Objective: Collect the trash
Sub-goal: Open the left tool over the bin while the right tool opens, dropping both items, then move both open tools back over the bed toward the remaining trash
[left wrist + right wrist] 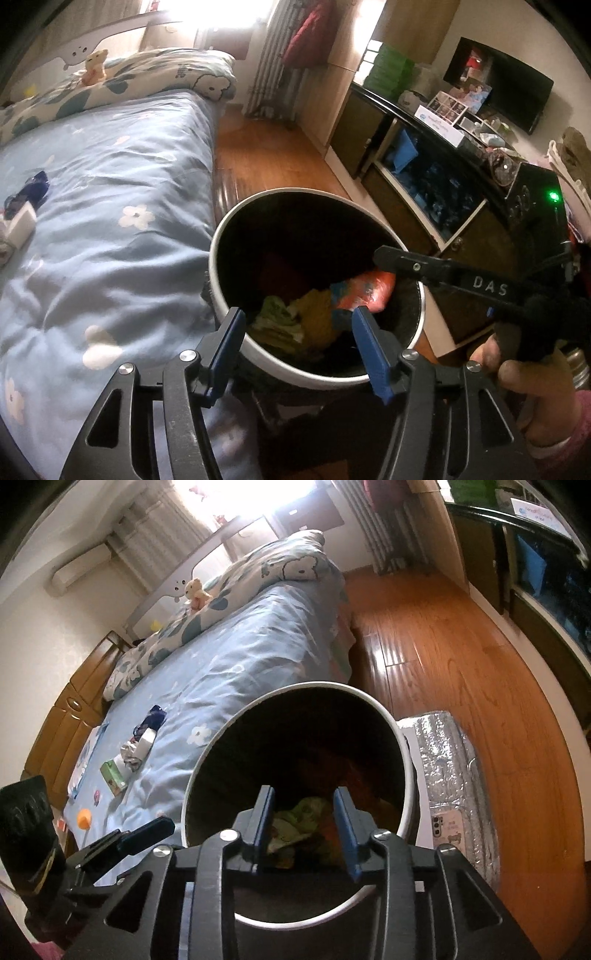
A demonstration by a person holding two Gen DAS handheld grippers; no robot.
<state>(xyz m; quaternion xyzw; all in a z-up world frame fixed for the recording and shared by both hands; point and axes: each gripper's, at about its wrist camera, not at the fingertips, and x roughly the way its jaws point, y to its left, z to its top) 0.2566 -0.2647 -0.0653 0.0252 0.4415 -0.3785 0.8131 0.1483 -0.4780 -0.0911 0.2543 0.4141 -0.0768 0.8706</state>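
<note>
Both my grippers (297, 345) (304, 821) hang released over the bin (404, 775); remaining trash (135, 755) lies centre-left on the bed (229, 672), nearer my left.

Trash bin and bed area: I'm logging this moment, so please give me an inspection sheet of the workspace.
Surface: light blue flowered bedsheet, wrinkled.
Job's things: round white-rimmed dark trash bin beside the bed, holding a green-yellow crumpled wrapper and an orange-red packet.
Clutter: green carton, dark blue wrapper, white roll and small orange ball lie on the sheet.
Grippers: left gripper and right gripper both over the bin mouth, jaws apart, nothing gripped.
Cables: nothing seen.
Surroundings: wooden floor, silver foil-wrapped box, dark cabinet.
</note>
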